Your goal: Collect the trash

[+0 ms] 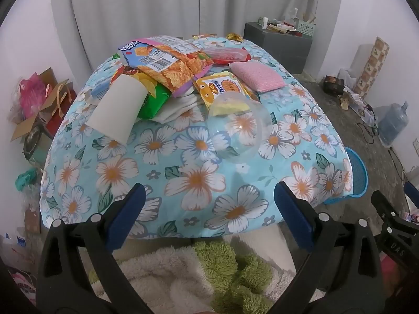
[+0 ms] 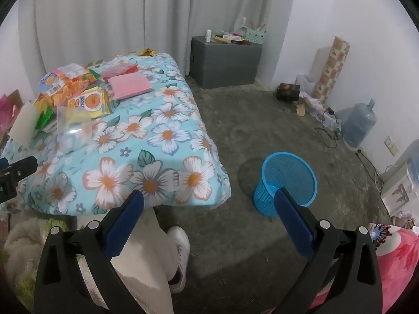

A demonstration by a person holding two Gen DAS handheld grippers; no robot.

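A heap of trash lies at the far end of the flowered tablecloth [image 1: 199, 178]: an orange snack bag [image 1: 172, 62], a yellow wrapper [image 1: 222, 86], a green packet [image 1: 153, 99], a white paper cup [image 1: 117, 110] on its side and a clear plastic dome lid [image 1: 239, 127]. My left gripper [image 1: 209, 204] hangs open over the table's near edge, well short of the lid, nothing between its fingers. My right gripper [image 2: 209, 209] is open over the floor, its right finger in front of the blue mesh bin [image 2: 288, 180]. The heap [image 2: 76, 89] shows at the left of the right wrist view.
A pink sponge pad [image 1: 258, 74] and a red-lidded tray [image 1: 227, 53] lie behind the heap. A grey cabinet [image 2: 225, 62] stands at the back wall, a water jug [image 2: 358, 125] and cables at the right wall. A person's leg and white shoe [image 2: 179, 243] are below the table edge.
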